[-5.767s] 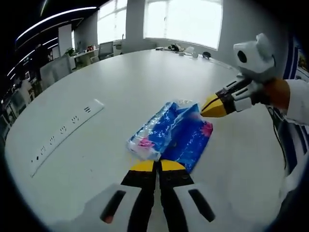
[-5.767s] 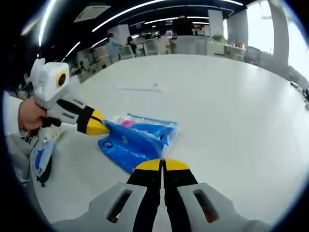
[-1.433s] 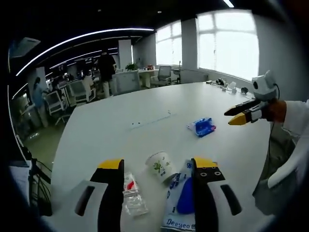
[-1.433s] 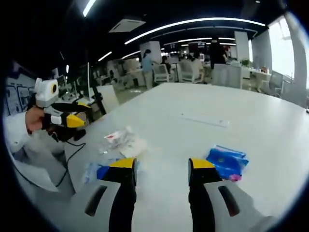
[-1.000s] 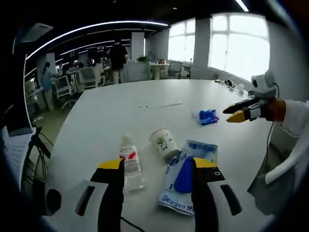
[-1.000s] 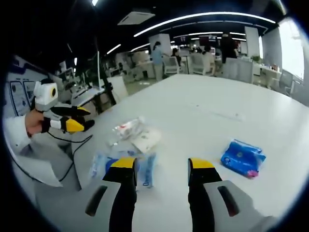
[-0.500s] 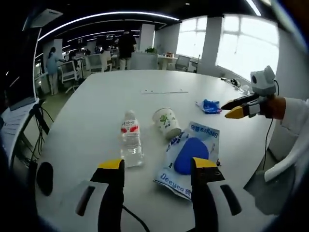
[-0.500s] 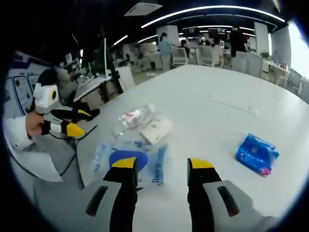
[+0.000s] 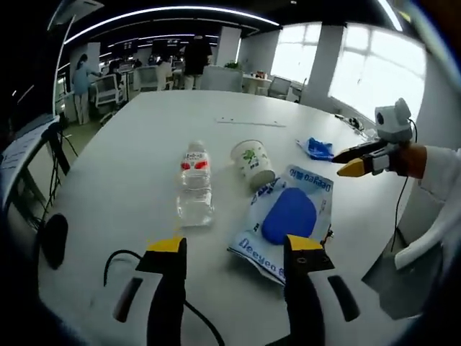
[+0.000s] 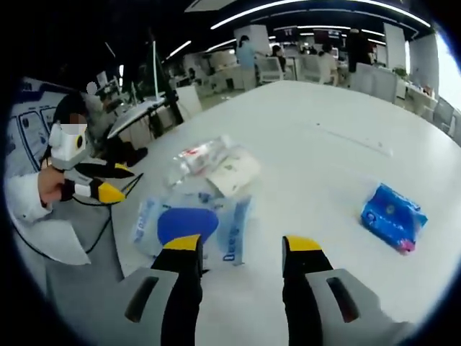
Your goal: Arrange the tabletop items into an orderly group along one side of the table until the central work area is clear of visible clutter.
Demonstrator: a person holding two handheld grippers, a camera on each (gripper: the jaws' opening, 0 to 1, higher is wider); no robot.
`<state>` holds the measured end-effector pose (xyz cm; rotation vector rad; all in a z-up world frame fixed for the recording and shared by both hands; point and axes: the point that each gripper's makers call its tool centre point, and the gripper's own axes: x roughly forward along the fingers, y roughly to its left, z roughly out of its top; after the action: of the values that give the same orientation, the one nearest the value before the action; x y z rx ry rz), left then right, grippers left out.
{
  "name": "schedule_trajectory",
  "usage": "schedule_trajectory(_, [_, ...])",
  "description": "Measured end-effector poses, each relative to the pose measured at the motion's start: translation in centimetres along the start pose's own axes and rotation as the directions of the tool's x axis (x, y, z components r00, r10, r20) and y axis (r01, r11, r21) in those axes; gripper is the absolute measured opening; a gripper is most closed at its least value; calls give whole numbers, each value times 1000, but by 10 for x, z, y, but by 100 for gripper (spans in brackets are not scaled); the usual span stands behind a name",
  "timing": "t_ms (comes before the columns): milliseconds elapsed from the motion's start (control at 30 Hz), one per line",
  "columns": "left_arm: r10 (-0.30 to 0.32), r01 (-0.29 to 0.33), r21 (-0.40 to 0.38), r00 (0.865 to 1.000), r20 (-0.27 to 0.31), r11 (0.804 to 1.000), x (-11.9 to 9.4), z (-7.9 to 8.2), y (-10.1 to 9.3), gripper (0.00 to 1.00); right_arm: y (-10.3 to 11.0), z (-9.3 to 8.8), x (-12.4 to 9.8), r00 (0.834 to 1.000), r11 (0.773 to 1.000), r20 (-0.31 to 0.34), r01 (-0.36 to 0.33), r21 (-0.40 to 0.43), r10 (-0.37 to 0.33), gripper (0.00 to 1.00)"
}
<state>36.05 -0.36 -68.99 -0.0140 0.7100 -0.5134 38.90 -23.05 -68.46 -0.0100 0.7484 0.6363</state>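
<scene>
A clear water bottle (image 9: 194,189) lies on its side on the white table (image 9: 137,151). To its right a paper cup (image 9: 253,163) lies tipped over. A clear bag with a blue pad inside (image 9: 288,220) rests in front of the cup. A blue tissue pack (image 9: 317,148) lies farther off. My left gripper (image 9: 235,249) hovers open above the near table edge, nothing between its fingers. My right gripper (image 9: 354,161) hangs in the air past the bag. In the right gripper view the right gripper (image 10: 243,245) is open over the bag (image 10: 189,223), with the bottle (image 10: 202,162), cup (image 10: 234,173), blue pack (image 10: 392,214) and left gripper (image 10: 115,182) around it.
A black cable (image 9: 119,261) and a dark rounded object (image 9: 54,238) lie by the table edge near my left gripper. A flat socket strip (image 9: 245,122) is set into the table farther back. Office chairs, desks and people stand in the background.
Both grippers, earlier shut beside the blue pack, have pulled away and opened. Over the last second both views have dropped and closed in on the bottle, cup and bag, which lie unmoved.
</scene>
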Motion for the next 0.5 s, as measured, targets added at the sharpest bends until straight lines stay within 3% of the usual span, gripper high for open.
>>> schedule_trajectory(500, [-23,20,-54,998,-60,998,16,-29,-1,50,-2,-22,13,998,999,-63,-20,31,22,36])
